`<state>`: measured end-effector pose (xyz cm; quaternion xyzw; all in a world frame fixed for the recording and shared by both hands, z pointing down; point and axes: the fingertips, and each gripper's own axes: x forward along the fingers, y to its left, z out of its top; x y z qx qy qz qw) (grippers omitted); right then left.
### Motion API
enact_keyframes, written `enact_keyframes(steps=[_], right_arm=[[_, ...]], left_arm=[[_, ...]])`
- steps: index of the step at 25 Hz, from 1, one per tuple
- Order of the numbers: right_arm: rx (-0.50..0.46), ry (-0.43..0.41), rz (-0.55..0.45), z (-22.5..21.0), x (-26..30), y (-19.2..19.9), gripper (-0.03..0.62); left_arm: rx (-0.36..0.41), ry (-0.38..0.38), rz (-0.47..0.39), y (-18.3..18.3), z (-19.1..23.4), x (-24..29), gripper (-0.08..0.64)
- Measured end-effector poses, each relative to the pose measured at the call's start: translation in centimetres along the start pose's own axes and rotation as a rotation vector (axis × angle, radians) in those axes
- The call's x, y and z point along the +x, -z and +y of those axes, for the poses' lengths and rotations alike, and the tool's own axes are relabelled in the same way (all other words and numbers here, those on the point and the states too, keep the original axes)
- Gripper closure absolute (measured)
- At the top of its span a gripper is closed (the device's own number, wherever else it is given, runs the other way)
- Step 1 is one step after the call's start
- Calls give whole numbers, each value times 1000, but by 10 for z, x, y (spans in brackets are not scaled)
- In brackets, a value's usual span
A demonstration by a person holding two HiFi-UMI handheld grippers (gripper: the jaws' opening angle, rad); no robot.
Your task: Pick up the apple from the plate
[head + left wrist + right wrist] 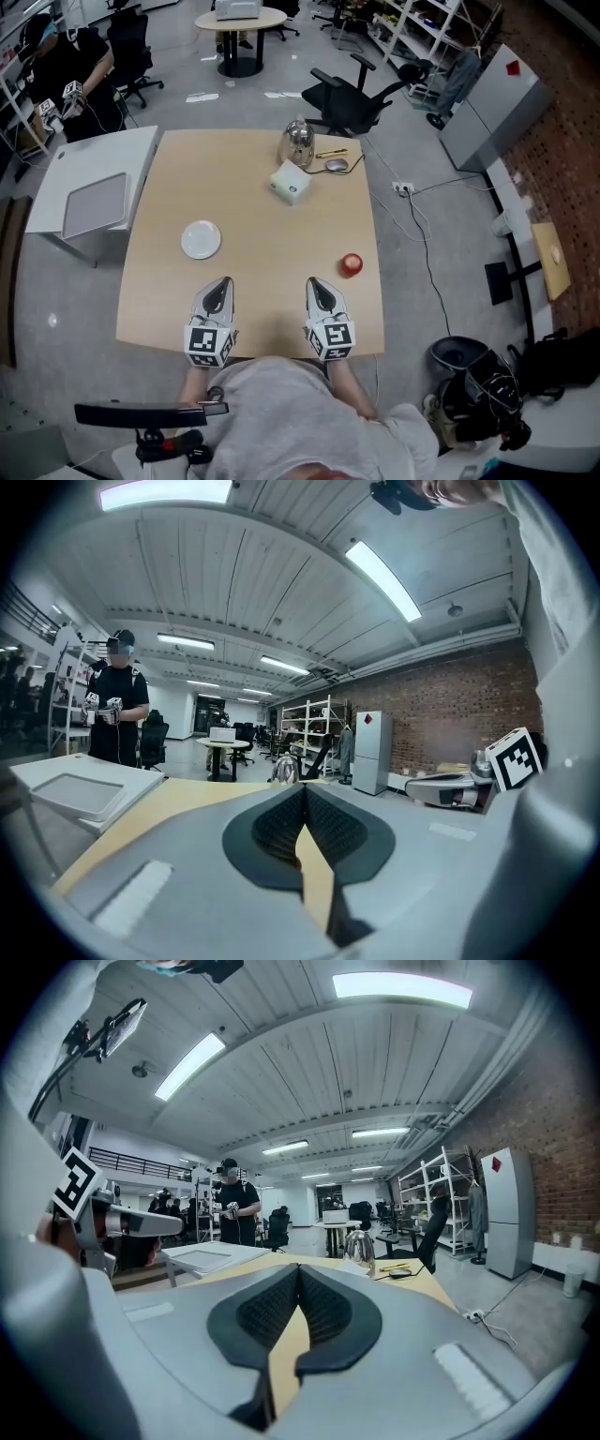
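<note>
pressing together empty: left hand-held gripper [223, 284], right hand-held gripper [315, 284]; apple [351, 264] tiny, off plate [201, 239], detail unclear.

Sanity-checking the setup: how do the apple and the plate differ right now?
The apple is red, round and small; the plate is white, flat and wider. The apple sits right, ahead of the right tool; the plate left, ahead of the left tool. The plate is empty; the apple lies on bare table, apart from it. Both rest on the table, untouched by either tool.
</note>
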<state>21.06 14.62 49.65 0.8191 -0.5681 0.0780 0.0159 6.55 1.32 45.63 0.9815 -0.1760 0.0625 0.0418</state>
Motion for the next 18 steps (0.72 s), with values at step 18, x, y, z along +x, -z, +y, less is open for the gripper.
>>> enact_keyframes(steps=[18], right_arm=[[-5,0,5,-4,3,2,586]], left_arm=[[1,6,16,6,-2,4,540]])
